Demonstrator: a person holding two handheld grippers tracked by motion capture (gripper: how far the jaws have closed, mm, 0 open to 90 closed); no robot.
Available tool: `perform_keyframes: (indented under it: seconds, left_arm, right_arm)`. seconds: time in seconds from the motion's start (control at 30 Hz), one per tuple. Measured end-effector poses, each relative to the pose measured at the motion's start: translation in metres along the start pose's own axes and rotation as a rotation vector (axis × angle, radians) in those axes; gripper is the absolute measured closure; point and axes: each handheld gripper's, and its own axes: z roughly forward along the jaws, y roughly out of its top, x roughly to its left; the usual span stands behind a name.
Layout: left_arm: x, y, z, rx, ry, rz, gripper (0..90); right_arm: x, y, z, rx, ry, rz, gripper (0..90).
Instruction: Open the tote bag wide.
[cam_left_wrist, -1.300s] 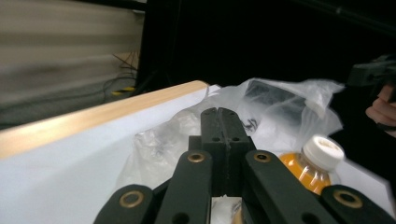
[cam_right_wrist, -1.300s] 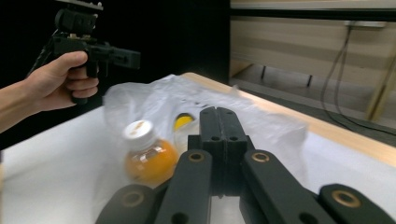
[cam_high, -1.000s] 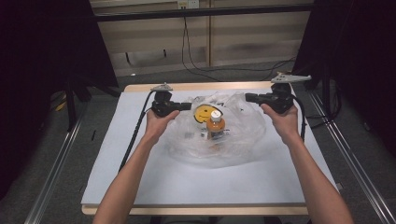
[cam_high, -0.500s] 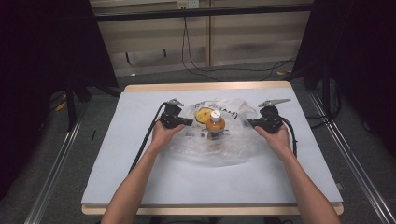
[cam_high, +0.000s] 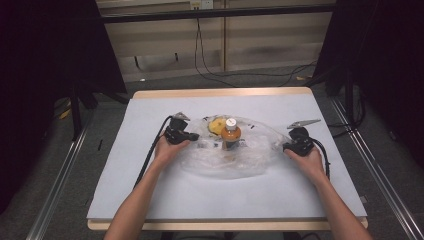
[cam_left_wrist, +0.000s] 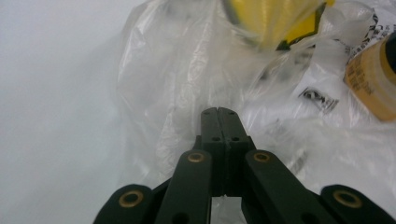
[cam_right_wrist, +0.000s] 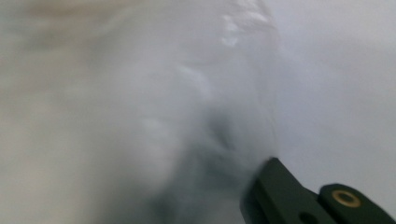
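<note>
White table (cam_high: 150, 190): one clear bag (cam_high: 250, 155), one bottle (cam_high: 230, 134), two grippers, fingers pinching bag.

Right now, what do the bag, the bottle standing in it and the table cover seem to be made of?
The bag looks like thin clear plastic film: glossy, wrinkled, its contents show through. The bottle seems to be plastic or glass with amber contents, a white cap and a printed label; which of the two I cannot tell. The table cover looks like matte pale sheet, possibly paper or cloth.
</note>
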Motion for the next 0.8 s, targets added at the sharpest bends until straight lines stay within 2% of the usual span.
perform_keyframes:
  seconds: [0.1, 0.23, 0.27, 0.33, 0.5, 0.63, 0.7, 0.73, 0.8]
  left_arm:
    - [0.007, -0.009, -0.01, -0.003, 0.01, -0.007, 90.0]
    - [0.012, -0.017, -0.016, -0.023, -0.003, -0.051, 90.0]
    - [0.011, -0.016, -0.015, -0.028, 0.002, -0.054, 90.0]
    - [0.007, -0.014, -0.015, -0.019, -0.004, -0.033, 90.0]
    - [-0.002, -0.009, -0.017, -0.09, -0.054, -0.038, 90.0]
    - [-0.009, -0.004, -0.024, -0.129, -0.076, -0.033, 90.0]
    - [-0.011, -0.004, -0.028, -0.167, -0.098, -0.047, 90.0]
    - [-0.012, -0.003, -0.03, -0.177, -0.095, -0.046, 90.0]
    - [-0.014, -0.003, -0.034, -0.202, -0.11, -0.052, 90.0]
  right_arm:
    - [-0.007, -0.009, -0.012, -0.008, -0.017, 0.01, 90.0]
    - [-0.007, -0.015, -0.02, -0.01, -0.037, 0.006, 90.0]
    - [-0.006, -0.015, -0.02, -0.011, -0.039, 0.006, 90.0]
    - [-0.004, -0.014, -0.019, -0.025, -0.03, 0.003, 90.0]
    - [0.012, -0.007, -0.026, -0.076, 0.027, -0.015, 90.0]
    - [0.017, -0.012, -0.037, -0.106, 0.037, -0.017, 90.0]
    - [0.019, -0.014, -0.046, -0.139, 0.038, -0.011, 90.0]
    - [0.02, -0.015, -0.049, -0.158, 0.04, -0.011, 90.0]
    - [0.022, -0.016, -0.057, -0.173, 0.033, -0.012, 90.0]
